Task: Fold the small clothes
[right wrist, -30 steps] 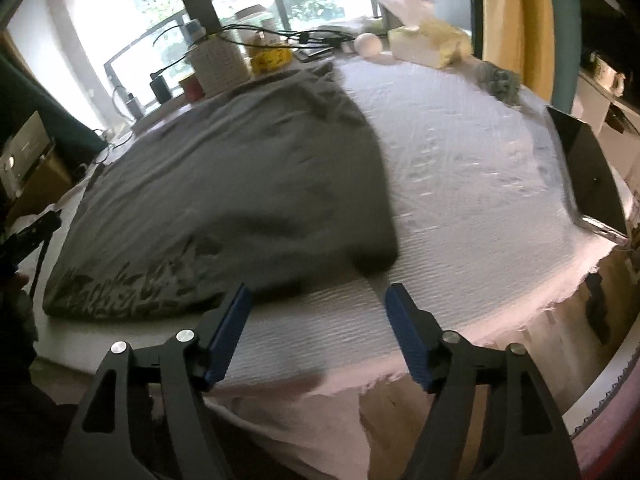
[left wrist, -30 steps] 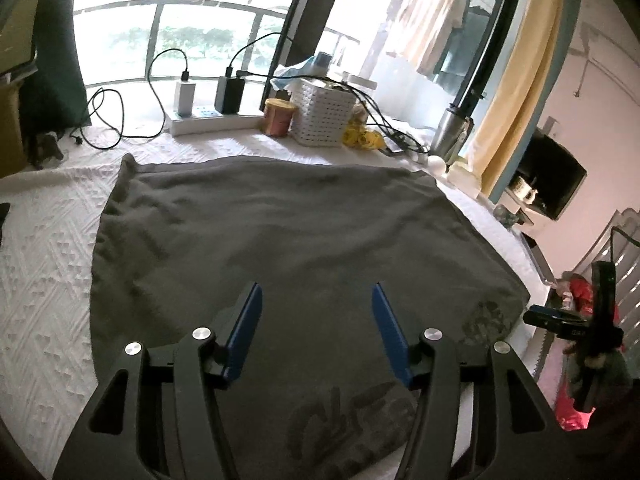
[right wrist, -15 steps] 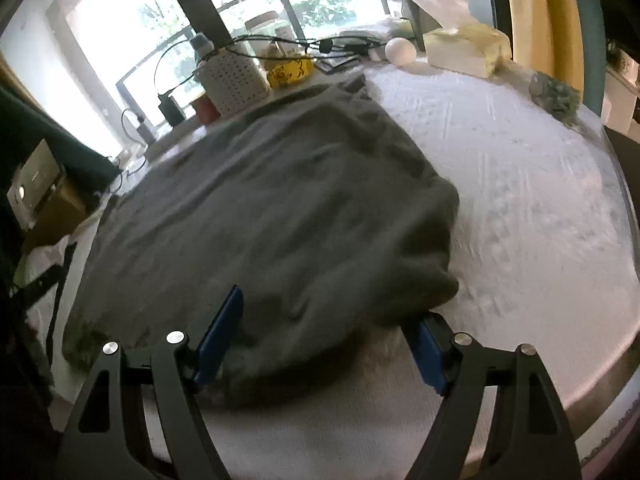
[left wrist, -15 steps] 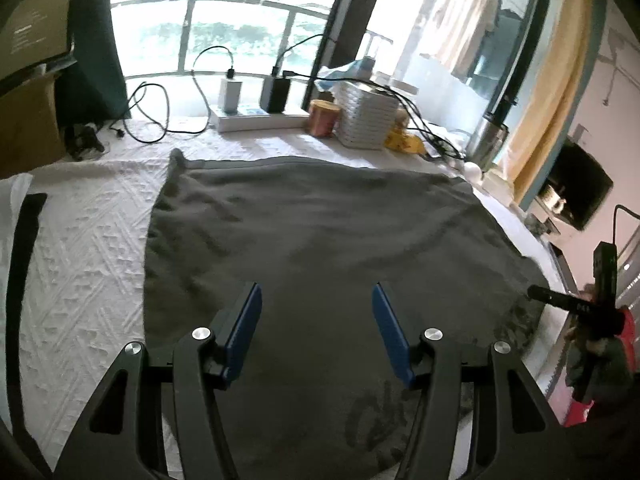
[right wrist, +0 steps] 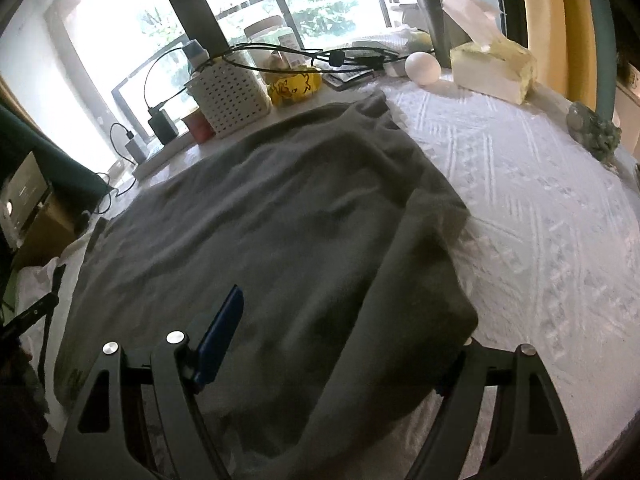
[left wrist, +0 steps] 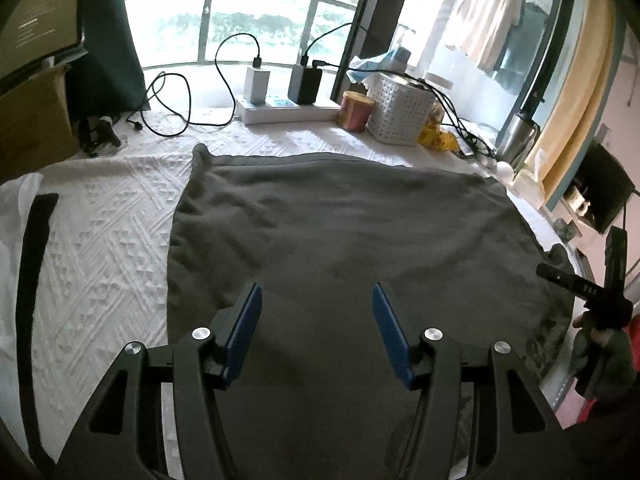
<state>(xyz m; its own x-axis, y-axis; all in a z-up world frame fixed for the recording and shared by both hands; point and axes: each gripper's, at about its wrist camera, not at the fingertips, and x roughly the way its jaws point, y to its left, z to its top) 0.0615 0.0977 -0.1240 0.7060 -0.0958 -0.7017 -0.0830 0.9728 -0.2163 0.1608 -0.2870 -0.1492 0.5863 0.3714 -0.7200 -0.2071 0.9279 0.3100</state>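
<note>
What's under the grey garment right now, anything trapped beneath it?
Around the grey garment only the white textured table cover shows. In the right wrist view the cloth drapes over the right gripper's far finger, hiding it. Anything else beneath is covered.

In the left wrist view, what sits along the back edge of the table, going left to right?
White charger → black charger → orange cup → white basket → yellow toy

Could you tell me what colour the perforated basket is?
The basket is white, clearest in the left wrist view.
</note>
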